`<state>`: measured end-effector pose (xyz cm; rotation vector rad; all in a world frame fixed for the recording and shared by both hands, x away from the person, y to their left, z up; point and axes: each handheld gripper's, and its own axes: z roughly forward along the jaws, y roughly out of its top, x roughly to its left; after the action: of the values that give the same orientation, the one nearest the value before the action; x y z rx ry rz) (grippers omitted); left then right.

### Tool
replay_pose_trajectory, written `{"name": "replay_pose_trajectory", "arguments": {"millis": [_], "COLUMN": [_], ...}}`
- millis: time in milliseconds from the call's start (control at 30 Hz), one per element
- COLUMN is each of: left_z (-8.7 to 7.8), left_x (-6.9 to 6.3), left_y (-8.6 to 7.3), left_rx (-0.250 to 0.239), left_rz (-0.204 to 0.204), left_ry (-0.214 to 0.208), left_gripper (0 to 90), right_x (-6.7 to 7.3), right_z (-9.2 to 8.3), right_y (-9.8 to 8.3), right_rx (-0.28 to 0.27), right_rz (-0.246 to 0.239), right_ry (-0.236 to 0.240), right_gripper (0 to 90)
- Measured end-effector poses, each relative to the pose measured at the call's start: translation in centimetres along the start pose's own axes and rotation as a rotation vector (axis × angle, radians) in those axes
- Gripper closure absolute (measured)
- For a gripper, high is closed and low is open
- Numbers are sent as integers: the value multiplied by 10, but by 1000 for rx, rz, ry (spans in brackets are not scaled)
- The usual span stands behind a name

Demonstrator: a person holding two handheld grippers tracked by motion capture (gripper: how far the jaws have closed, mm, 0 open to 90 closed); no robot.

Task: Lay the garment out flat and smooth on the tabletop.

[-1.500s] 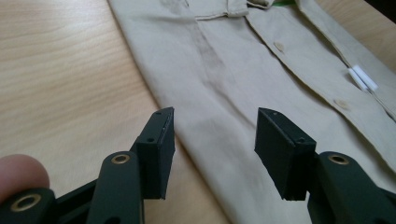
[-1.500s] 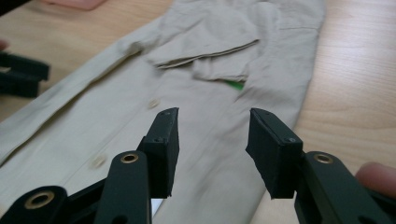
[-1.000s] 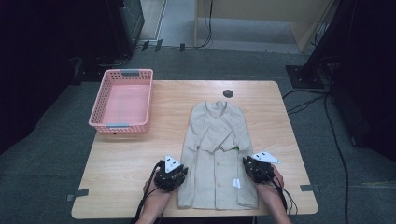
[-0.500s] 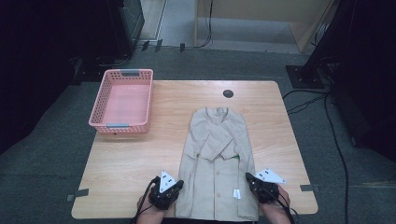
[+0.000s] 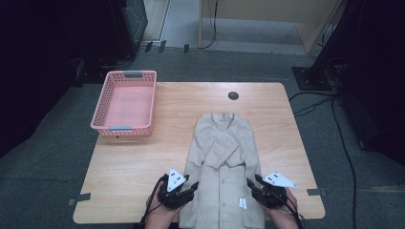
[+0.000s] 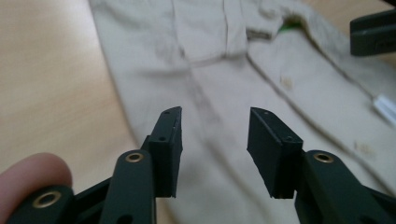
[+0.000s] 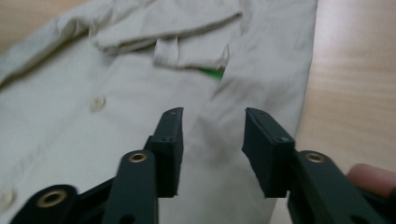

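High view, shirt [image 5: 222, 167] between tools, seemingly untouched

basket [image 5: 125, 102]: pink, far-left part of tabletop [image 5: 143, 186], nothing seen inside | grommet [image 5: 233, 95]: dark round, far edge | floor [image 5: 43, 157]: grey carpet, cables [image 5: 344, 143] at right | tape marks [image 5: 79, 199]: on floor by near corners, possibly tape

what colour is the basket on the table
Pink: the basket is a pink plastic mesh with grey handle grips, seen best in the high view.
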<state>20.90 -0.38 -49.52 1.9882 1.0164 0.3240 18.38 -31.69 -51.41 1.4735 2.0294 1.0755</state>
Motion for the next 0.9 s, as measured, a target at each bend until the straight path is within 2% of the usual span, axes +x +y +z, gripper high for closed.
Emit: {"name": "replay_pose_trajectory", "arguments": {"millis": [100,233,333,433,567,600,667,733,767,833,900], "left_z": [17,43,60,74,89,92,95,95,93,89,82], "left_x": [-7,-16,-22,-28,-33,-32,-30,-26,-25,-22,-17], "left_y": [19,34,40,41,40,40,39,40,41,43,44], "left_rx": [4,25,46,72,121,129,133,134,127,103,81], "left_rz": [18,42,45,66,97,95,82,70,61,49,36], "left_ry": [-3,1,-5,5,31,36,49,42,44,48,52], "left_gripper": [522,506,502,502,502,515,597,708,755,854,867], "right_x": [1,4,6,8,7,6,6,9,12,10,9], "right_z": [9,25,39,52,63,64,64,65,66,66,66], "right_y": [14,30,35,34,30,28,28,28,28,28,28], "right_rx": [-22,-40,-27,2,12,12,12,22,26,29,31], "right_rz": [15,61,67,59,50,49,48,15,-4,1,2], "right_ry": [-33,-70,-86,-94,-113,-115,-125,-141,-149,-149,-146], "right_gripper": [507,456,451,451,446,445,444,416,407,385,375]}}
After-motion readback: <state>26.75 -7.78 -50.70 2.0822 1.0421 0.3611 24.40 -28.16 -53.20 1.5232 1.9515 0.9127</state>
